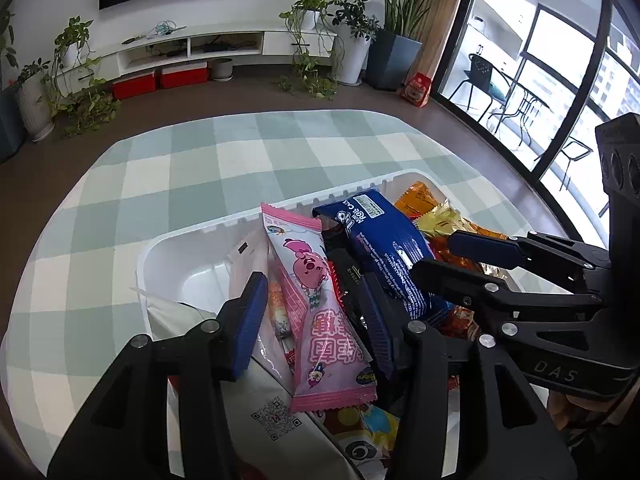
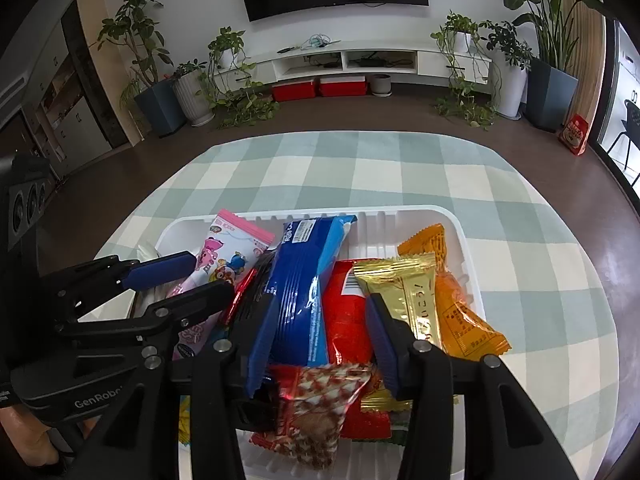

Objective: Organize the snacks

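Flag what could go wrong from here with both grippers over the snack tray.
1. The left gripper straddles the pink cartoon-printed snack packet, jaws apart; closing could also catch the orange packet beside it.
2. The right gripper straddles the dark blue roll-cake wrapper and red foil packet together; it may grab both.
3. Both grippers crowd the white plastic tray and could collide.
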`<state>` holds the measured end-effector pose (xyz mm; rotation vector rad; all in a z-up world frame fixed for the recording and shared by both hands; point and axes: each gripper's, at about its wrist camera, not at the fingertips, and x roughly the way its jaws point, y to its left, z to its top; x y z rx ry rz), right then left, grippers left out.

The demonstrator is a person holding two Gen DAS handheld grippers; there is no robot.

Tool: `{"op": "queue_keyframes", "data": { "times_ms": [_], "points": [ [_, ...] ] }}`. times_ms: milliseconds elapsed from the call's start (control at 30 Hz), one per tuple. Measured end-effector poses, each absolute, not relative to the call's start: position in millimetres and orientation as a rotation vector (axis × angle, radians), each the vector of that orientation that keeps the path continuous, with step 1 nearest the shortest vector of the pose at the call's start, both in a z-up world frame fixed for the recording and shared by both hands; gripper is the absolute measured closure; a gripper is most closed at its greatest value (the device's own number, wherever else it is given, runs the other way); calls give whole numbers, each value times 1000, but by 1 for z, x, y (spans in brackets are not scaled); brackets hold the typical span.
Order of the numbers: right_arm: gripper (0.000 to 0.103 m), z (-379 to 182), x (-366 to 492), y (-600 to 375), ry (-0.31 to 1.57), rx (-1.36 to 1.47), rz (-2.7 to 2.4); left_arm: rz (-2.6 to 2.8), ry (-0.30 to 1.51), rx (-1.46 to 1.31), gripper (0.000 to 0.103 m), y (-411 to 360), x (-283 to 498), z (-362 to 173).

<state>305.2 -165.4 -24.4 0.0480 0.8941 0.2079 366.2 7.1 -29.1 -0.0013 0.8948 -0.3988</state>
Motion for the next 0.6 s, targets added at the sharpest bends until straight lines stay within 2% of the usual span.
{"op": "queue_keyframes", "data": {
  "times_ms": [400, 533, 600],
  "points": [
    [52, -18, 302, -166, 868, 40, 201, -412, 847, -1, 52, 8, 354, -13],
    [42, -15, 299, -166, 852, 25, 184, -413, 838, -7, 49, 11, 348, -10],
    [42, -13, 297, -168, 848, 24, 177, -413, 828, -14, 46, 13, 344, -6]
  ]
}}
